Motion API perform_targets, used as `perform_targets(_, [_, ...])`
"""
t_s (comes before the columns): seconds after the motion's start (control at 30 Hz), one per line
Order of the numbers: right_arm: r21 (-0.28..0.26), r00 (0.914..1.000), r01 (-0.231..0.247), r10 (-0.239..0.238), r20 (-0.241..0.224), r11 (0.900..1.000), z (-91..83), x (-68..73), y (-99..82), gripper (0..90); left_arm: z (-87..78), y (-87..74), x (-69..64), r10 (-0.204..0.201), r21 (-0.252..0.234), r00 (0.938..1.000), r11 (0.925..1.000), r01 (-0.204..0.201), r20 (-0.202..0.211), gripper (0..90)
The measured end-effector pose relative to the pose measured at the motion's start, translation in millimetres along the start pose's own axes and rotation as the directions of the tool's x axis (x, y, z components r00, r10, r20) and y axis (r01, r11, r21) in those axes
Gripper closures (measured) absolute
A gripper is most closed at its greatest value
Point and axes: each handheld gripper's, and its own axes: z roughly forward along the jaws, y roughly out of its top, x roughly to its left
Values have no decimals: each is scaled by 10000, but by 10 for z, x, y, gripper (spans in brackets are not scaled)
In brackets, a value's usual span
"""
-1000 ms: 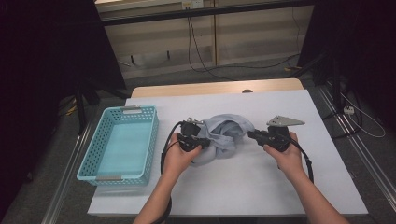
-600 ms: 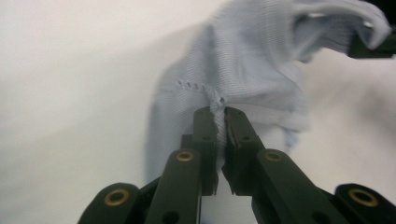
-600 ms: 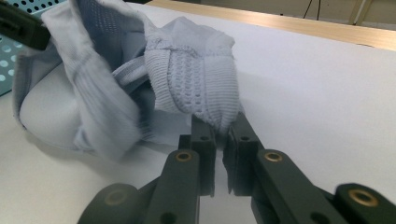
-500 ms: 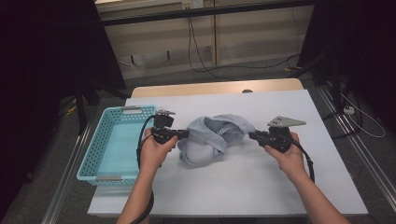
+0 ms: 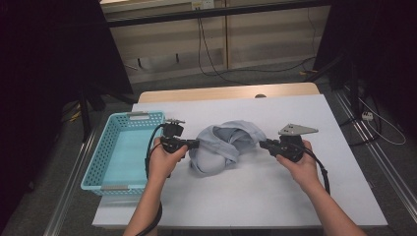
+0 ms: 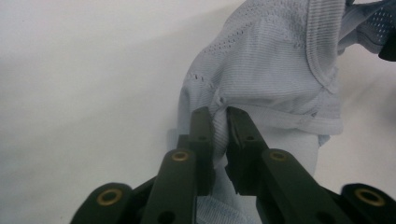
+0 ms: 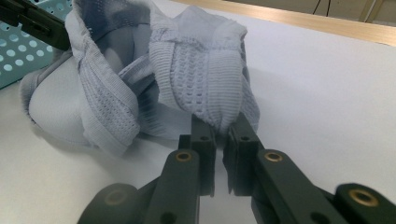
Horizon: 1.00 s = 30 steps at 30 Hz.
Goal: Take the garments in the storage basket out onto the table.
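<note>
My forearms come in from the near edge of the bench (image 5: 236, 196), which is covered in plain white. My left gripper (image 5: 193, 144) has its jaws drawn narrow and pinched on a fold of the pale grey knitted garment (image 5: 223, 147); they have just been easing open a little, yet the left gripper view has fabric pressed between the pads at a seam near the hem. My right gripper (image 5: 265, 144) has its jaws nearly together too, nipping the garment's opposite edge, where the right gripper view has a bunched corner of open-mesh knit caught between the tips.

The garment lies crumpled between my two hands, near the middle of the bench, touching its surface. It is a light blue-grey, thin and ribbed, with bands of small eyelet holes and a thicker ribbed trim along its edges. One smooth rounded panel bulges toward my left side, while twisted strips of mesh loop over the top and toward my right.

Just beyond my left hand, a turquoise perforated plastic basket (image 5: 98, 157) sits at the bench's left edge, apart from the garment. Farther off, a strip of bare wood (image 5: 221, 92) runs along the far edge of the bench.
</note>
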Motion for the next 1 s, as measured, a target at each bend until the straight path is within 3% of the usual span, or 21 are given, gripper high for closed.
perform_targets(0.2, [51,10000,-11,11,-27,10000,-3,19,-1,838,-1,-10,-83,360,134,9993,9993,-359,-101,650])
perform_targets(0.37, [121,10000,45,-45,1,9999,0,33,3,838,-34,-12,-135,693,-38,9972,9976,-694,-291,458])
perform_targets(0.43, [136,10000,64,-64,6,9999,-2,38,2,838,-50,-14,-150,648,-139,9975,9978,-652,-291,433])
perform_targets(0.5, [247,10000,66,-66,0,9997,0,47,-1,838,-70,-14,-169,869,-113,9952,9961,-875,-452,346])
perform_targets(0.6, [269,10000,83,-82,-15,9996,-1,51,4,838,-115,-22,-197,916,-351,9942,9950,-937,-558,277])
perform_targets(0.67, [275,10000,79,-79,6,9996,-4,53,10,838,-149,-20,-218,1161,-386,9906,9921,-1191,-722,230])
perform_targets(0.83, [297,9999,117,-117,17,9995,-6,72,28,838,-236,17,-303,1247,-678,9896,9893,-1295,-714,189])
perform_targets(1.0, [303,9999,148,-148,-1,9994,0,92,48,838,-257,36,-474,1396,-920,9894,9855,-1427,-393,184])
